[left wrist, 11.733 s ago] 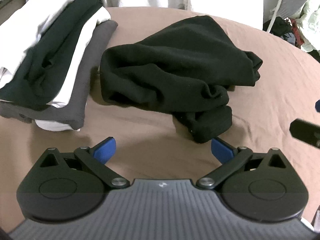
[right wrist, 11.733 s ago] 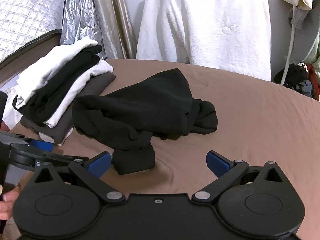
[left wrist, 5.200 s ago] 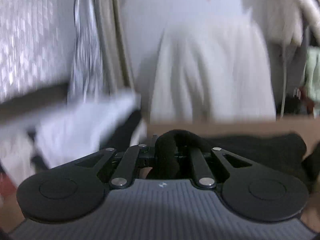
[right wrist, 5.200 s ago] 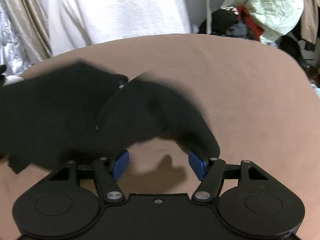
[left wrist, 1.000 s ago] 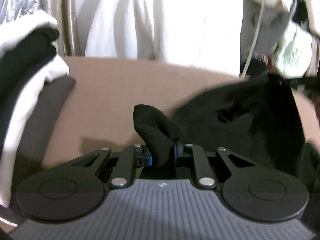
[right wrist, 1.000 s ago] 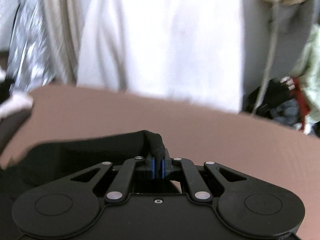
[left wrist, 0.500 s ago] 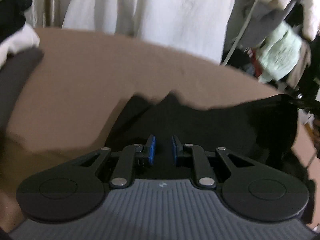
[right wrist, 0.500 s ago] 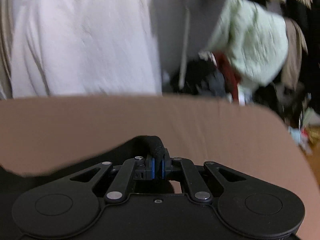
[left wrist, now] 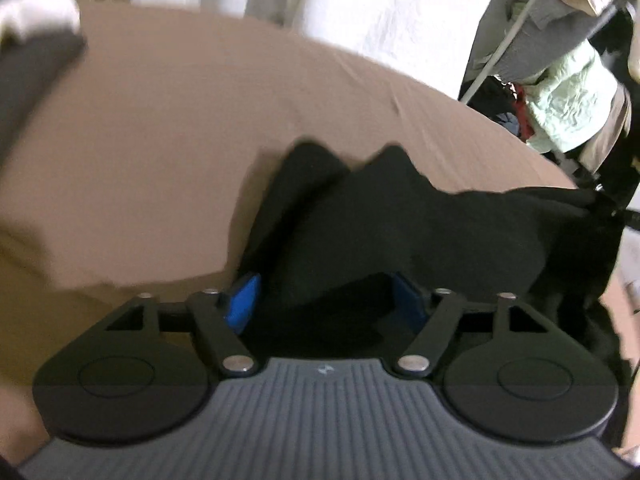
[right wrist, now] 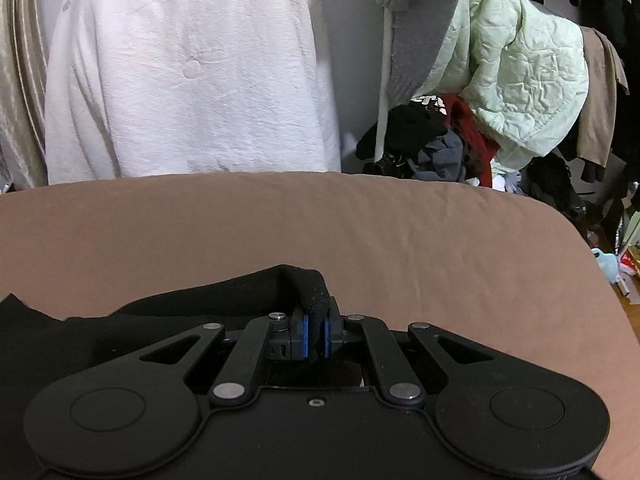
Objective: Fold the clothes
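black garment (left wrist: 420, 232) lies spread across the brown bed cover (left wrist: 180, 140), one end lifted. the left gripper (left wrist: 326, 300), pinched on a bunched corner a second ago and nearly closed half a second ago, now stands wide with cloth loose between its blue pads (left wrist: 242, 300); that corner is let go, which looks like laying the piece flat before a fold. the right gripper (right wrist: 314, 338) stays clamped on a rolled edge. the left view shows the whole dark spread and a grey and white stack (left wrist: 32, 52) at far left; the right view shows only the pinched edge, a white hanging cloth (right wrist: 188, 72) and a heap of clothes (right wrist: 500, 92).
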The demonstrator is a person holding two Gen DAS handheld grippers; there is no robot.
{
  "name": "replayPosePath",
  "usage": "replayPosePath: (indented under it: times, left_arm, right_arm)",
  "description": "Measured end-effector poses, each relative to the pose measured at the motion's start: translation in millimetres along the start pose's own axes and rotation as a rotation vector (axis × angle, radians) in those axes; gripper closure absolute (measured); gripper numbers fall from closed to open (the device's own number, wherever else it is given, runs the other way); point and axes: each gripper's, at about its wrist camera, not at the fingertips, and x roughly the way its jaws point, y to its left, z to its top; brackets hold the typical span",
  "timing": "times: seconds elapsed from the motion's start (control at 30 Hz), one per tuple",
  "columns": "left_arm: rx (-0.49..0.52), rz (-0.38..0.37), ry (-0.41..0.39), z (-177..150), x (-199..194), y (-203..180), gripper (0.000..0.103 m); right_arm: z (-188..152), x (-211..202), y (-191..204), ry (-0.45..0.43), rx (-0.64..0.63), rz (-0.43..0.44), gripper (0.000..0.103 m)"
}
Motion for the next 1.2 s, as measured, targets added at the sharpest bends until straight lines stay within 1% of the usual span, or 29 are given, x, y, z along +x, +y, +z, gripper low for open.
replayPosePath:
  times: [0.03, 0.1, 0.23, 0.27, 0.3, 0.33, 0.37, 0.4, 0.43, 0.5, 0.53, 0.57, 0.63, 0.7, 0.73, 0.77, 0.83, 0.9, 0.97, 1.03, 1.07, 1.13, 1.2]
  left_arm:
    - [-0.018, -0.017, 0.011, -2, 2, 1, 0.099]
    - [-0.009, -0.005, -0.02, -1, -8, -4, 0.099]
    - [0.043, -0.002, -0.114, 5, -53, -14, 0.099]
    - [0.041, -0.011, -0.124, 3, -64, -14, 0.099]
    - [0.048, -0.01, -0.118, 0, -70, -15, 0.099]
    - [0.061, -0.002, -0.103, -5, -73, -17, 0.099]
    - [0.08, 0.007, -0.059, -13, -72, -17, 0.099]
    - [0.095, 0.021, 0.011, -21, -65, -17, 0.099]
    - [0.1, 0.037, 0.069, -28, -58, -17, 0.099]
    - [0.104, 0.067, 0.162, -40, -44, -16, 0.099]
    - [0.11, 0.074, 0.172, -40, -45, -18, 0.099]
    - [0.118, 0.077, 0.162, -37, -50, -21, 0.099]
    - [0.131, 0.062, 0.125, -29, -63, -23, 0.098]
    - [0.147, 0.044, 0.076, -24, -80, -20, 0.097]
    - [0.149, 0.037, 0.053, -21, -87, -16, 0.092]
    - [0.148, 0.03, 0.031, -20, -92, -11, 0.09]
    - [0.118, 0.037, -0.014, -17, -97, 1, 0.079]
    - [0.072, 0.057, -0.042, -14, -92, 15, 0.076]
    - [0.03, 0.057, -0.052, -11, -85, 28, 0.075]
    - [-0.007, 0.036, -0.04, -9, -72, 35, 0.074]
    - [-0.014, 0.037, -0.029, -10, -65, 35, 0.074]
    - [-0.009, 0.055, -0.008, -15, -52, 31, 0.074]
    - [0.016, 0.068, -0.008, -17, -49, 26, 0.074]
  right_arm:
    - [-3, -2, -1, 0.0, 0.004, 0.011, 0.096]
    - [-12, -12, -2, 0.009, 0.004, 0.04, 0.096]
    - [-38, -45, -9, 0.016, 0.008, 0.099, 0.096]
    - [-45, -55, -13, 0.025, 0.016, 0.14, 0.096]
    - [-53, -62, -15, 0.058, -0.008, 0.213, 0.095]
    - [-60, -70, -17, 0.092, -0.032, 0.285, 0.095]
    - [-68, -77, -18, 0.13, -0.063, 0.356, 0.095]
    - [-77, -82, -16, 0.191, -0.121, 0.417, 0.095]
    - [-86, -84, -14, 0.263, -0.17, 0.453, 0.095]
    - [-101, -81, -11, 0.39, -0.229, 0.469, 0.095]
    - [-106, -79, -10, 0.426, -0.257, 0.469, 0.095]
    - [-109, -77, -8, 0.456, -0.281, 0.467, 0.094]
    - [-104, -77, -5, 0.459, -0.294, 0.47, 0.091]
    - [-89, -81, -3, 0.436, -0.289, 0.488, 0.086]
    - [-82, -84, -1, 0.423, -0.287, 0.499, 0.082]
    - [-73, -89, 1, 0.4, -0.29, 0.52, 0.08]
    - [-53, -100, 7, 0.339, -0.3, 0.569, 0.061]
    - [-34, -103, 19, 0.297, -0.319, 0.626, 0.051]
    - [-29, -81, 36, 0.31, -0.307, 0.632, 0.051]
    - [-24, -60, 54, 0.322, -0.296, 0.639, 0.05]
    - [-21, -49, 63, 0.328, -0.29, 0.643, 0.05]
    - [-16, -27, 81, 0.341, -0.278, 0.65, 0.05]
    - [-11, -5, 99, 0.353, -0.266, 0.656, 0.05]
